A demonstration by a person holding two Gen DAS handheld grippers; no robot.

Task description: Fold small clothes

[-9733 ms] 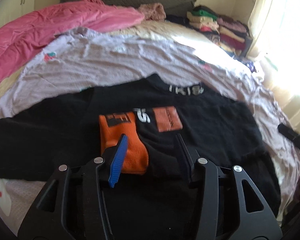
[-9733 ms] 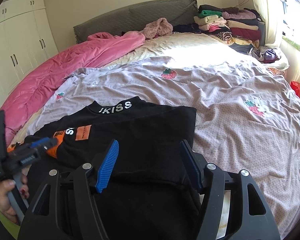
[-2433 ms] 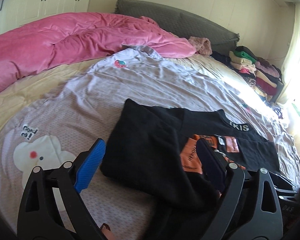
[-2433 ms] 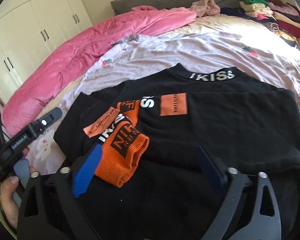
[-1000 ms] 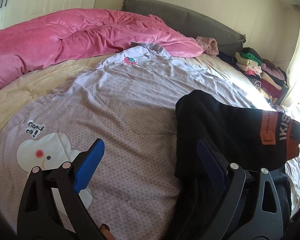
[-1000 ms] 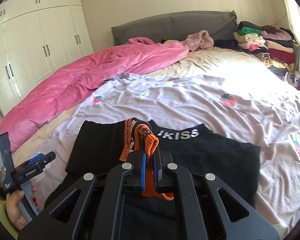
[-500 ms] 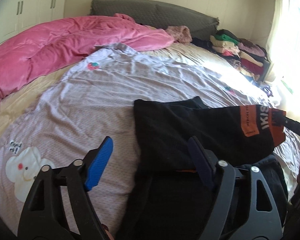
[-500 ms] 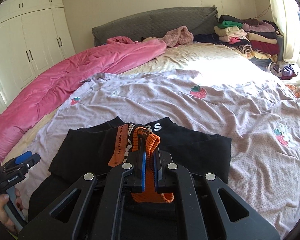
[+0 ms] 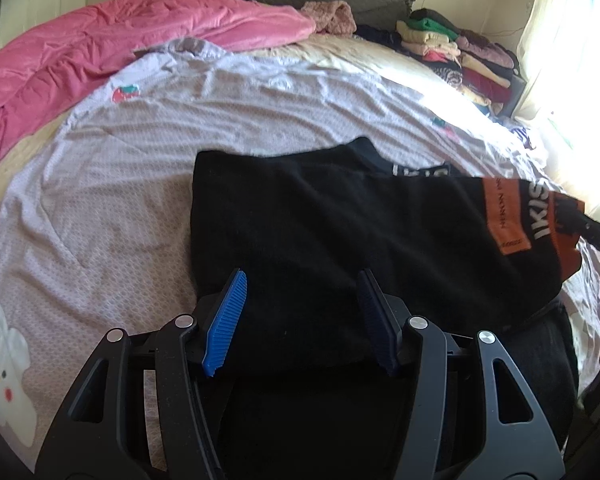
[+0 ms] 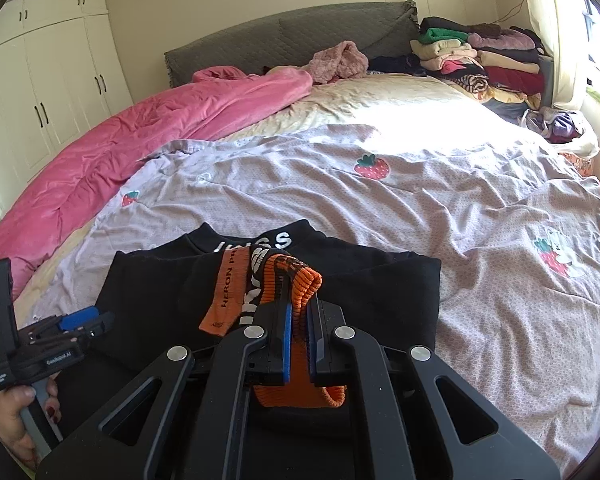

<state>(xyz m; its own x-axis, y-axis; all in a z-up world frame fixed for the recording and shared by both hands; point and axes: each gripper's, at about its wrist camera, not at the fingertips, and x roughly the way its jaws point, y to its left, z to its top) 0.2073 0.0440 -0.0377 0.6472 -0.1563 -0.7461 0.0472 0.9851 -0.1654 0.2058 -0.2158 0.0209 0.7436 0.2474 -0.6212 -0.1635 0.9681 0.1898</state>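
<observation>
A black sweater (image 9: 340,220) with white collar lettering lies on the lilac sheet (image 9: 120,200). Its sleeve is folded across the body, and the orange cuff (image 10: 300,280) sits pinched in my right gripper (image 10: 298,320), which is shut on it. In the left wrist view that cuff (image 9: 568,240) and the right gripper (image 9: 596,228) show at the far right. My left gripper (image 9: 300,320) hangs over the sweater's left part. Its jaws are closing, with black cloth lying in the gap, but the blue pads (image 9: 224,320) do not press on it. The right wrist view shows the left gripper (image 10: 80,320) at lower left.
A pink duvet (image 10: 160,128) runs along the left of the bed. Stacked folded clothes (image 10: 480,60) sit at the far right by the grey headboard (image 10: 300,40). White wardrobe doors (image 10: 40,92) stand to the left. A hand (image 10: 16,420) holds the left gripper's handle.
My left gripper has swung from the bare sheet over onto the sweater and its jaws have narrowed. The right gripper has carried the cuff across the sweater and sunk a little.
</observation>
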